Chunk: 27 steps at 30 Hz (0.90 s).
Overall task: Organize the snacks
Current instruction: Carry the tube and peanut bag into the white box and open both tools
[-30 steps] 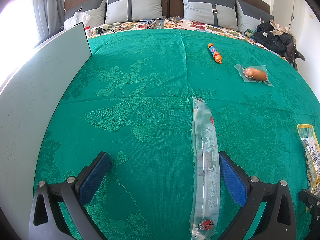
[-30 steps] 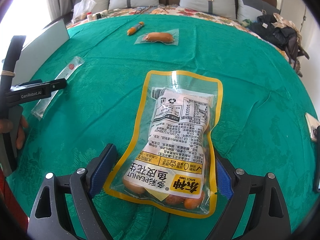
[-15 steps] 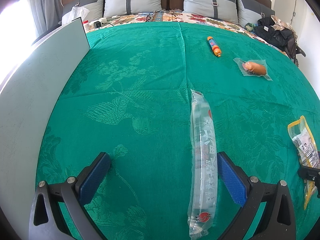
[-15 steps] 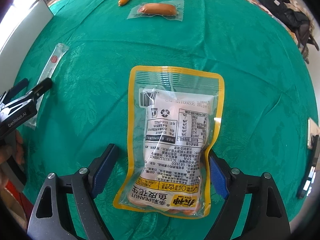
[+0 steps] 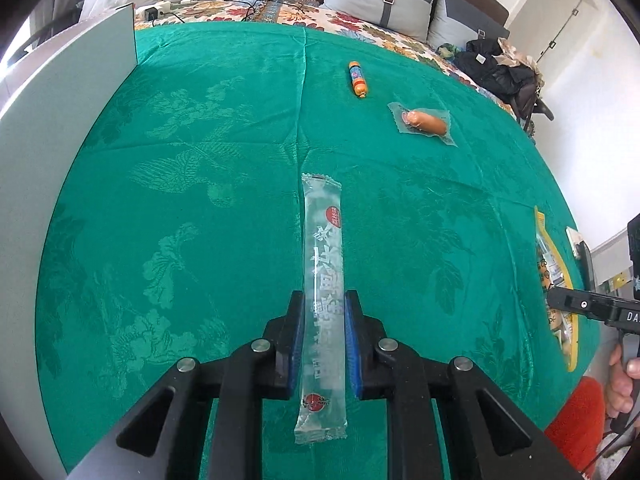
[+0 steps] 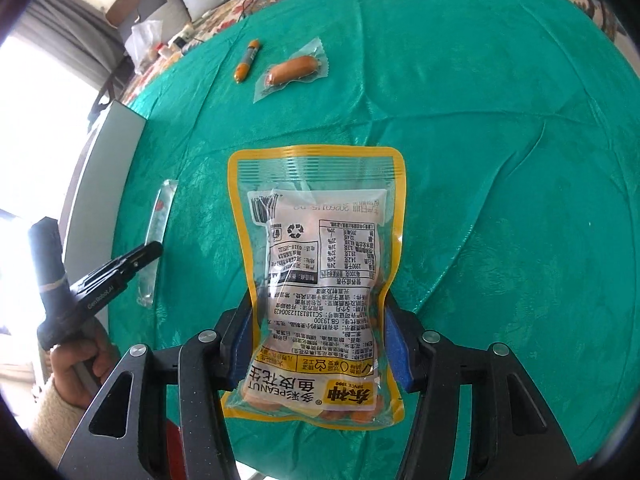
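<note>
A long clear snack stick pack lies lengthwise over the green cloth, and my left gripper is shut on its near half. The pack's far end reaches out ahead of the fingers. In the right wrist view a yellow-edged peanut bag hangs above the cloth. My right gripper has its jaws closing on it, the blue pads pinching the bag's lower sides inward. An orange sausage stick and a vacuum-packed sausage lie farther back on the cloth.
A pale grey board stands along the cloth's left side. Pillows and a floral bedspread lie beyond the cloth, with a heap of dark clothes at the far right. A hand grips each gripper's handle near the front edge.
The left jaws went from wide open to shut on the clear pack. The right jaws closed in on the peanut bag and raised it off the cloth. Both views have tilted.
</note>
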### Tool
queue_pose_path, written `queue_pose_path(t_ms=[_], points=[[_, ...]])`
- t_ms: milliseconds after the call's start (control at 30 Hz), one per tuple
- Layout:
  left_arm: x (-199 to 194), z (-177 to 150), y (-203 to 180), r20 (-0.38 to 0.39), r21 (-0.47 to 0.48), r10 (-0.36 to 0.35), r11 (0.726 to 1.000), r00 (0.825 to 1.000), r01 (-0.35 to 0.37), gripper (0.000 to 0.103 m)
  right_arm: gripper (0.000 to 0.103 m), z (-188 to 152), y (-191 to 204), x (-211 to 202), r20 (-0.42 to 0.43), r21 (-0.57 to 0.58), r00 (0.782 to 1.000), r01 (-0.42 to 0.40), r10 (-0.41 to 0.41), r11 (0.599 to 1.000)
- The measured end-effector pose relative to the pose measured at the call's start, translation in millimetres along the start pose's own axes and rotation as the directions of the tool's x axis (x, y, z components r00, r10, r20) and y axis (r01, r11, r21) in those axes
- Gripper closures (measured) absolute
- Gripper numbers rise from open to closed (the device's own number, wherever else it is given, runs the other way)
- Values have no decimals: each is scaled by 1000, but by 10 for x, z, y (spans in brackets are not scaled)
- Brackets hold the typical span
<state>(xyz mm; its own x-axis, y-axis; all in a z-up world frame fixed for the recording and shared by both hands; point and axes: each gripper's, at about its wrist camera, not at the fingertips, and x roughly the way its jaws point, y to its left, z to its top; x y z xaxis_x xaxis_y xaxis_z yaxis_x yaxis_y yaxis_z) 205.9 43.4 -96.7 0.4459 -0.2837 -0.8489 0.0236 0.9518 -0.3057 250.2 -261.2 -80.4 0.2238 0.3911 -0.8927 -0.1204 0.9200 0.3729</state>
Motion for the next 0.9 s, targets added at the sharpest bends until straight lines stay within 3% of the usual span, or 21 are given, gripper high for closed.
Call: queue_pose_path(t_ms=[167, 333, 433, 533, 633, 700, 767, 800, 833, 900], points=[[-518, -167, 132, 71, -79, -74, 994, 995, 80, 85, 45, -28, 263, 101, -25, -31, 1000, 2, -2, 1000], [-1318, -157, 502, 188, -146, -77, 984, 979, 106, 85, 45, 93, 1240, 113, -6, -192, 999, -54, 53, 980], [-1798, -110, 913, 249, -197, 2, 979, 968, 48, 85, 45, 186, 2121, 44, 0, -313, 988, -144, 152, 939], [-2171, -102, 1461, 276, -271, 146, 960, 950, -69, 85, 44, 199, 3100, 11, -27, -426, 964, -251, 266, 869], [-2394, -184, 2081, 266, -372, 289, 911, 919, -179, 84, 43, 133, 3956, 100, -77, -509, 938, -330, 339, 795], [-2461, -284, 2419, 233, -426, 412, 858, 881, -288, 84, 35, 57, 4373, 240, -89, -542, 930, -345, 357, 766], [-2477, -440, 2698, 181, -481, 525, 785, 832, -390, 66, 27, -25, 4630, 432, -107, -557, 934, -340, 341, 758], [-2477, -528, 2814, 155, -509, 551, 756, 820, -412, 38, 26, -85, 4674, 499, -113, -556, 943, -321, 313, 767], [-2492, -610, 2896, 142, -536, 566, 733, 812, -418, 19, 26, -129, 4688, 572, -110, -555, 953, -294, 281, 778], [-2525, -791, 2964, 169, -585, 583, 708, 794, -396, 16, 26, -187, 4567, 607, -85, -556, 961, -266, 264, 788]])
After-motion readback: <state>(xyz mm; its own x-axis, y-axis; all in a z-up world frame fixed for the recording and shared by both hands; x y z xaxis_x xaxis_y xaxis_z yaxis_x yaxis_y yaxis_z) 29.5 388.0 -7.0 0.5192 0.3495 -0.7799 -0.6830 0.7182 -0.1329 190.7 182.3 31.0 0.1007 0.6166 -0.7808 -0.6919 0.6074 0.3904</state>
